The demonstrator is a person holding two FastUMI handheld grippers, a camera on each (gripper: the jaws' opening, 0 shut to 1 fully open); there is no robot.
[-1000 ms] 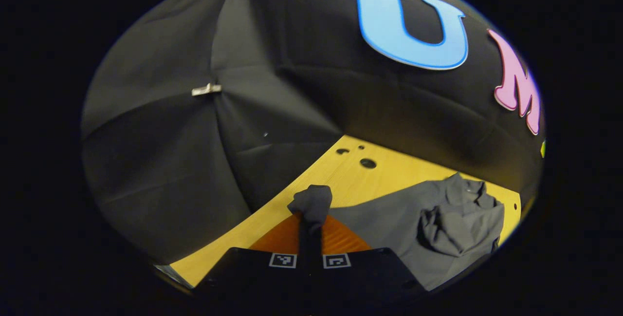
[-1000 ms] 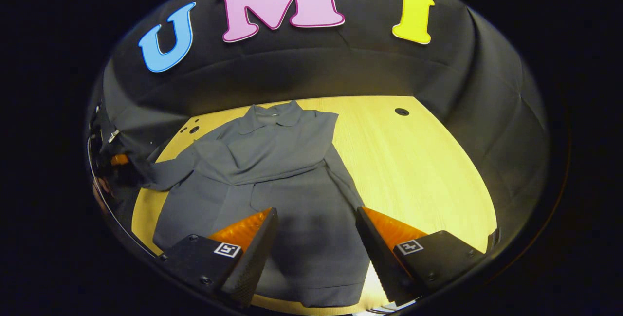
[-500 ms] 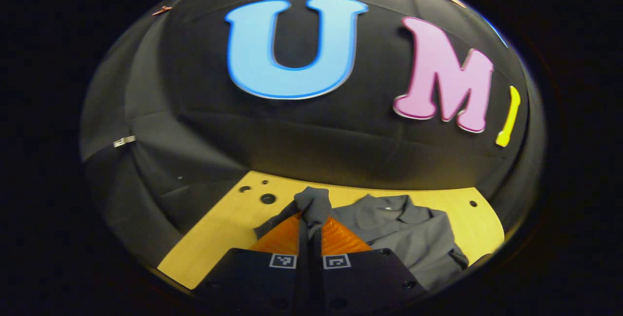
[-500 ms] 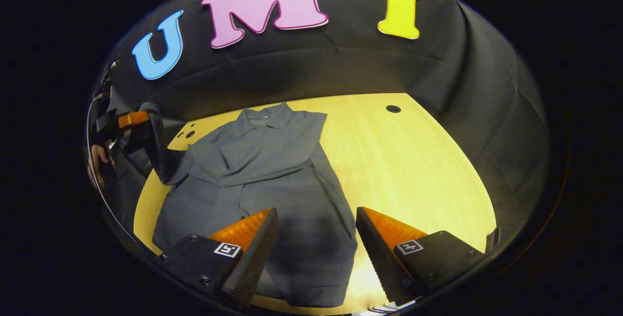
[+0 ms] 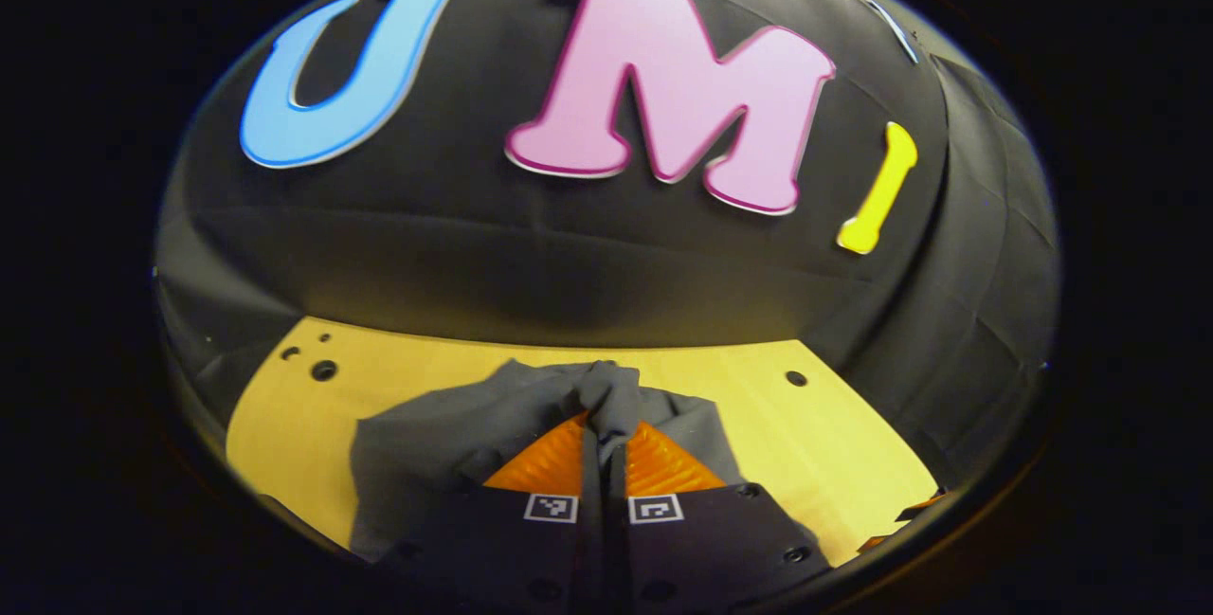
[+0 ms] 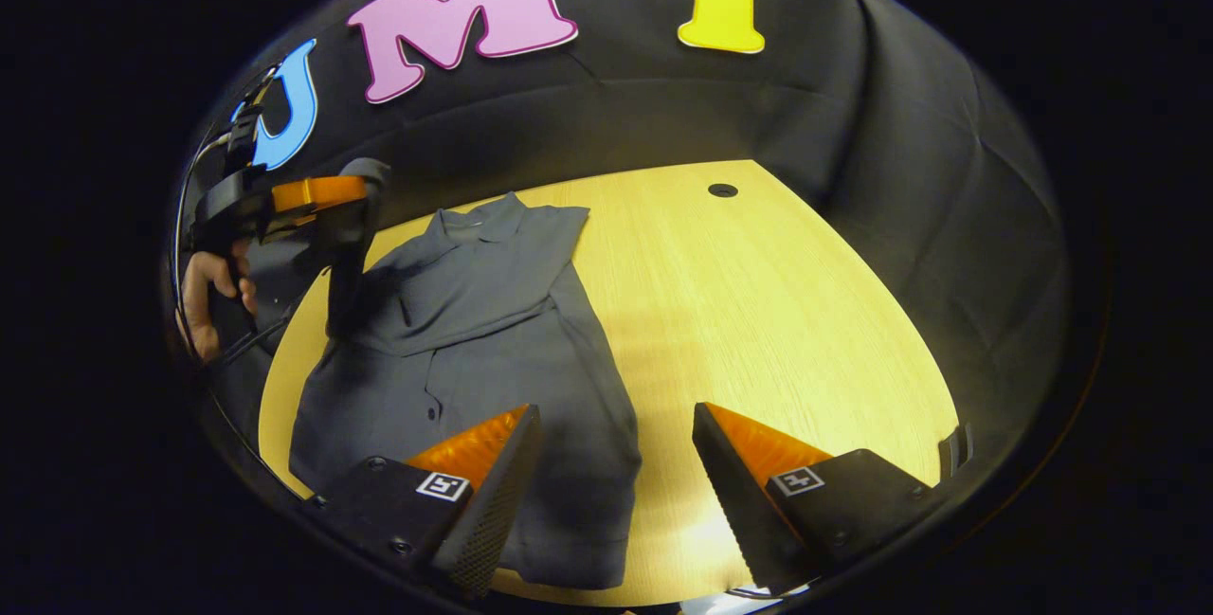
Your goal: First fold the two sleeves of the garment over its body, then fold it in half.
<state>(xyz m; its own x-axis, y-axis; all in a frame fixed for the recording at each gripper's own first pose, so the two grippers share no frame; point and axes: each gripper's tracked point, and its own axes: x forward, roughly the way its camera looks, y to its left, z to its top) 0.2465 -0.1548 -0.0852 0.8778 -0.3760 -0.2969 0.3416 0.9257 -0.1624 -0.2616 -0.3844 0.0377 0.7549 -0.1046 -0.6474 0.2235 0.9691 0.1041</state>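
A grey collared shirt (image 6: pixel 493 350) lies flat on the yellow table (image 6: pixel 777 312), collar toward the far wall. One sleeve is folded as a band across its chest. My left gripper (image 5: pixel 606 427) is shut on the cuff (image 5: pixel 611 391) of the other sleeve. In the right gripper view that gripper (image 6: pixel 355 190) hangs above the shirt's left shoulder, and the sleeve (image 6: pixel 341 264) drapes down from it. My right gripper (image 6: pixel 616 416) stands open above the shirt's lower right part, with nothing between its fingers.
A hand (image 6: pixel 204 293) holds the left gripper at the table's left edge. The table has a round hole (image 6: pixel 722 189) near its far edge and small holes (image 5: pixel 323 370) at its far left corner. Bare wood (image 6: pixel 805 359) spreads to the right of the shirt.
My left gripper has lifted the sleeve cuff and carried it from beside the table's left edge inward over the shirt. The right gripper has stayed open, drifting slightly right.
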